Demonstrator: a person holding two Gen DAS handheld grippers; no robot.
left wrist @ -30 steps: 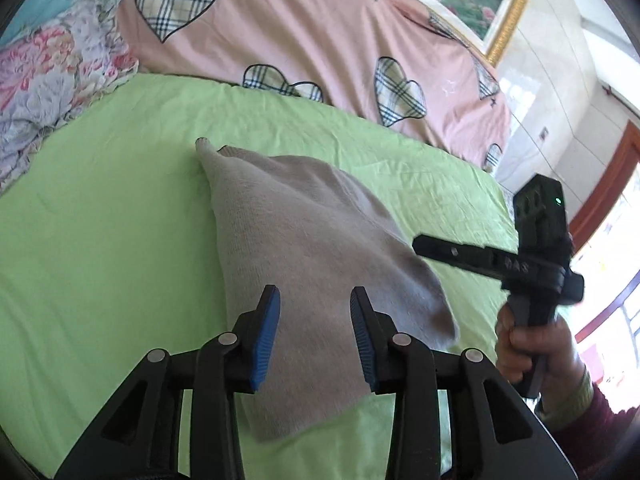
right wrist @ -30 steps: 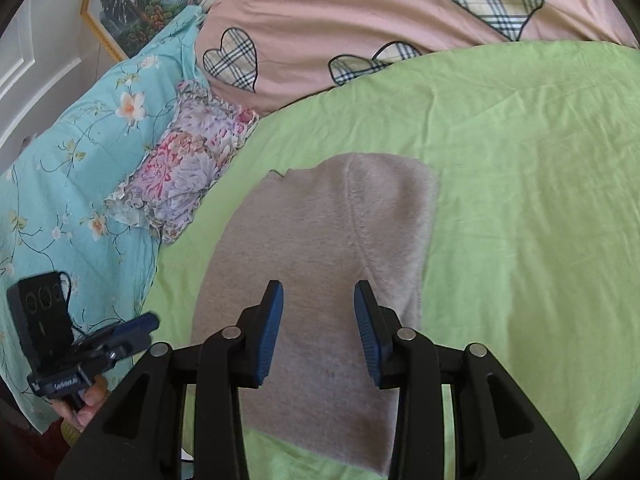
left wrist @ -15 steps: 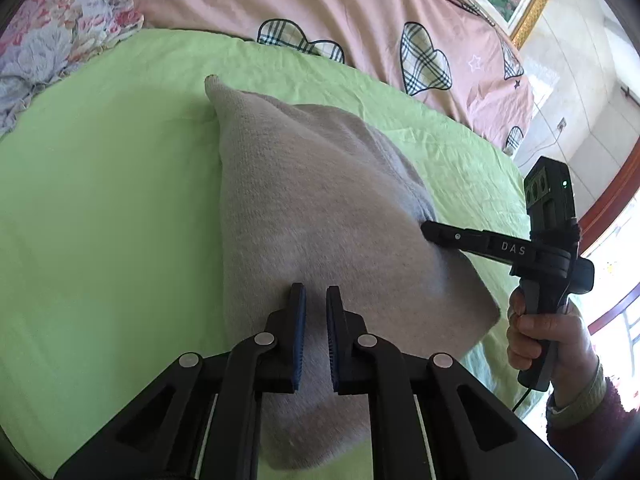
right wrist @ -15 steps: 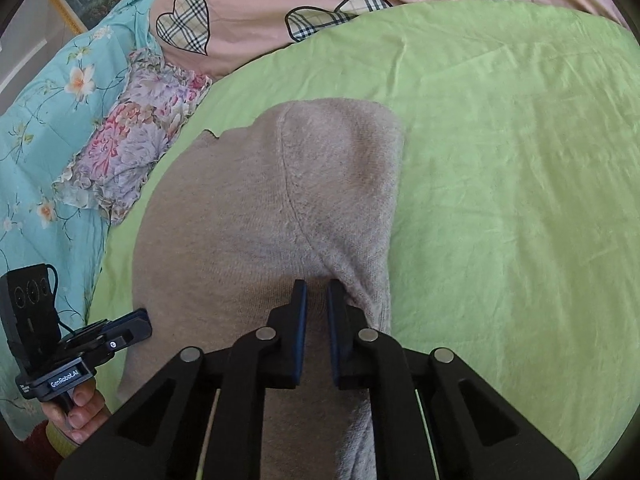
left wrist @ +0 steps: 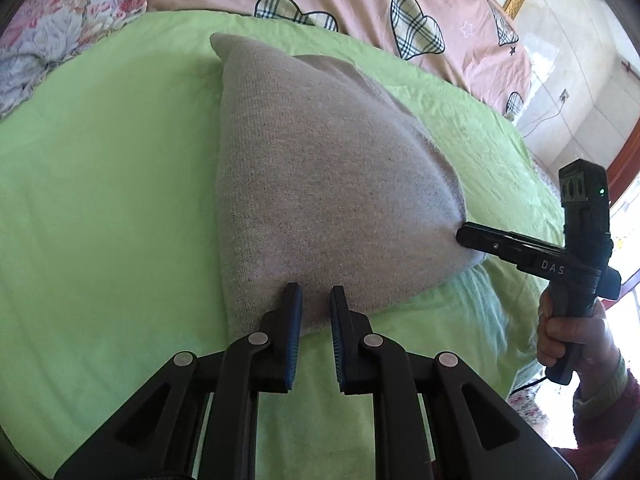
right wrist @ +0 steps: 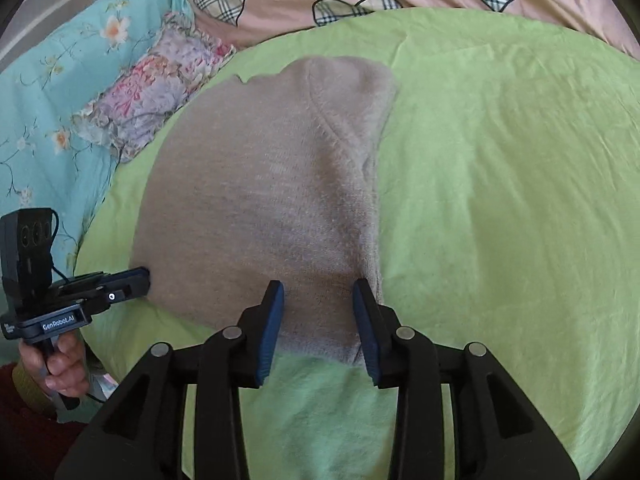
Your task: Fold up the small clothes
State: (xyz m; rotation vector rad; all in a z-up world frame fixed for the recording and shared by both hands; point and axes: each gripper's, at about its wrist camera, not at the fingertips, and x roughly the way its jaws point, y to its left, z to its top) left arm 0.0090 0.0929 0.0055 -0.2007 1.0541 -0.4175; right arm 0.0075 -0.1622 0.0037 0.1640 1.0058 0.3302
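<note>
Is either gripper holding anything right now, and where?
Right gripper is open astride the grey knitted garment's near hem, holding nothing. Left gripper is nearly closed over that hem; grip unclear.

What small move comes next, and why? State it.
Probably shut the left gripper and right gripper on the near hem of the grey garment. Both stand open there, straddling cloth, and the garment lies flat on the green sheet, ready for folding away.

Left gripper (left wrist: pixel 314 304) fingers parted by a narrow gap, right gripper (right wrist: pixel 318 300) fingers spread wider, both level and pointing forward, each gripped by a bare hand (left wrist: pixel 568 340).
</note>
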